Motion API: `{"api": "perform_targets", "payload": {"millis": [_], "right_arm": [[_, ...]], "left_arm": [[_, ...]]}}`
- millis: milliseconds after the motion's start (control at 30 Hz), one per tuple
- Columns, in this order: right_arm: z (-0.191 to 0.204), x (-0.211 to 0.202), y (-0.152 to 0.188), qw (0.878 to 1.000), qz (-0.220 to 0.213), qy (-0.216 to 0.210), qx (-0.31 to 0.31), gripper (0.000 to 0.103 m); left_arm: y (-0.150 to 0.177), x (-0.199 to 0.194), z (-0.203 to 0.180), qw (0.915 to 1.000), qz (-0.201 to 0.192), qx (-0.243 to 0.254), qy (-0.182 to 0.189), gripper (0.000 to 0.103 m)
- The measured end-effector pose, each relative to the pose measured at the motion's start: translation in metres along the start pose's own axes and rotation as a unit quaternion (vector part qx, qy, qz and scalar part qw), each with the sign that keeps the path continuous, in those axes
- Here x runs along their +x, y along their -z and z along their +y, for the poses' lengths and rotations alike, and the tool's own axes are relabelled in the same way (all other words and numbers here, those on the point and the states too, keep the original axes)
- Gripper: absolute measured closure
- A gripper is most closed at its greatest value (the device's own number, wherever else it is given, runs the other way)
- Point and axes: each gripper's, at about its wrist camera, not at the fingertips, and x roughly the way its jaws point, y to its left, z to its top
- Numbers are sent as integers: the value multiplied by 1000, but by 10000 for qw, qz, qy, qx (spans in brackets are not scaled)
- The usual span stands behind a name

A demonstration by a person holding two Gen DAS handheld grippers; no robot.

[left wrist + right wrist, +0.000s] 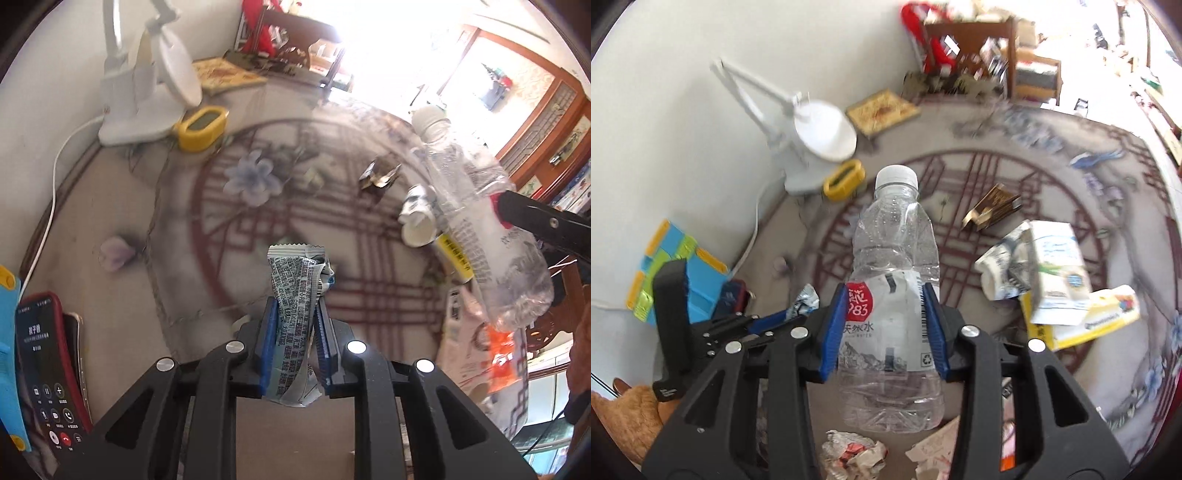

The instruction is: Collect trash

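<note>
Lying at the left edge, a red-cased phone [51, 373] shows a glossy lit screen beside a blue and yellow plastic block toy [676, 269]. Farther back on that side stands a smooth white desk lamp [147, 85] with a round head, and just right of its base a rounded yellow plastic box [201, 127]. All rest on a table [122, 199] under a soft cloth printed with red lattice and pale flowers.

Near centre, the left gripper [295, 325] has its ribbed blue pads clenched on a crinkled silver foil wrapper [295, 295] printed with small text, held clear of the cloth.

To the right, the right gripper [884, 321] grasps a clear, dented plastic water bottle [892, 295] across its white and red label, white cap pointing away.

Beyond it a folded gold foil scrap [991, 208] sits mid-table. Right of that, a crushed paper cup [1001, 273] touches a white carton [1058, 273] lying over a flat yellow box [1100, 317]. Crumpled paper [853, 456] lies nearest, below the bottle.
</note>
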Motion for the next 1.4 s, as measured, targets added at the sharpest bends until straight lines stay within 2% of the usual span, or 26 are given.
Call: {"api": "perform_targets", "payload": {"millis": [267,367,400,433,500,600,700,733,767,800,867,1000,1133,1200,1300,1400], "right_arm": [[-15,-51,12,9982,-507,15,325,64],[-25,-68,18,9968,-668,64,440,67],[-28,-72,20,9964,-710,92,465,69],[-31,-75,22,9960,-742,109,484,76],[-40,-81,26,9955,-763,92,558,98],[-52,-83,35,9959,-637,125,633,102],[-69,-75,48,9969,-250,226,711,101],[-73,-72,51,9970,-110,265,717,99],[-77,-69,55,9970,39,301,717,93],[-81,-65,61,9967,204,359,692,75],[-83,-60,72,9961,468,485,570,51],[-74,-54,79,9961,718,410,302,49],[-39,-33,75,9931,1070,298,-389,45],[-14,-14,77,9882,1345,79,-735,44],[12,12,82,9808,1647,-9,-1047,43],[22,42,86,9748,1978,-10,-1029,43]], "left_arm": [[-14,-26,-44,9985,-343,325,271,86],[-17,-32,-62,9973,-446,462,360,86],[-18,-33,-67,9969,-463,500,384,86],[-18,-34,-73,9966,-474,536,405,86],[-18,-34,-83,9961,-474,592,441,86],[-16,-30,-98,9955,-439,698,464,86],[-13,-26,-108,9955,-409,713,461,86],[-12,-24,-110,9958,-394,690,454,86],[-11,-23,-111,9960,-367,659,469,86],[-10,-21,-113,9961,-347,665,473,86],[-7,-19,-114,9963,-331,668,432,86],[-2,-15,-106,9980,-293,436,361,86],[-3,-18,-86,9990,-380,158,198,86],[-5,-24,-72,9988,-478,5,92,86],[-8,-30,-54,9983,-558,-181,22,86],[-6,-35,-41,9978,-600,-267,-42,86]]}}
